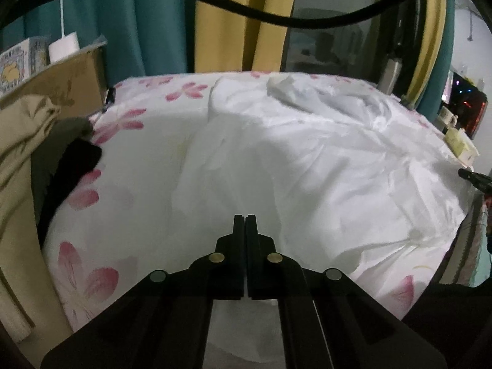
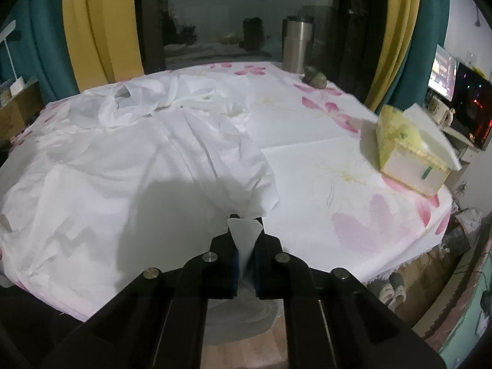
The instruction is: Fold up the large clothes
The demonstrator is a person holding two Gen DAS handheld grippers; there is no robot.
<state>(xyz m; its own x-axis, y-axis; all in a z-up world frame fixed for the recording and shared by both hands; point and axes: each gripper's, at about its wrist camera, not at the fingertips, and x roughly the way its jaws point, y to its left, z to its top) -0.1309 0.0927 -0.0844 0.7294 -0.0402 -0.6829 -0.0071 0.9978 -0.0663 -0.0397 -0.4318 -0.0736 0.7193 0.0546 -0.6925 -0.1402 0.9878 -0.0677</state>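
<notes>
A large white garment [image 1: 307, 160] lies spread and wrinkled across a table covered with a white cloth printed with pink flowers [image 1: 123, 123]. In the right wrist view the garment [image 2: 129, 166] covers the left and middle of the table. My right gripper [image 2: 246, 224] is shut on the garment's near corner, and a fold of white fabric sticks up between its fingers. My left gripper [image 1: 245, 218] is shut just above the garment's near edge with no fabric showing between its fingers. The right gripper's tip [image 1: 473, 178] shows at the right edge of the left wrist view.
A yellow tissue box [image 2: 412, 153] sits on the table's right side. A steel tumbler [image 2: 297, 46] and a small object [image 2: 315, 77] stand at the far edge. A cardboard box [image 1: 55, 80] and beige and dark clothes [image 1: 27, 160] lie at the left. Curtains hang behind.
</notes>
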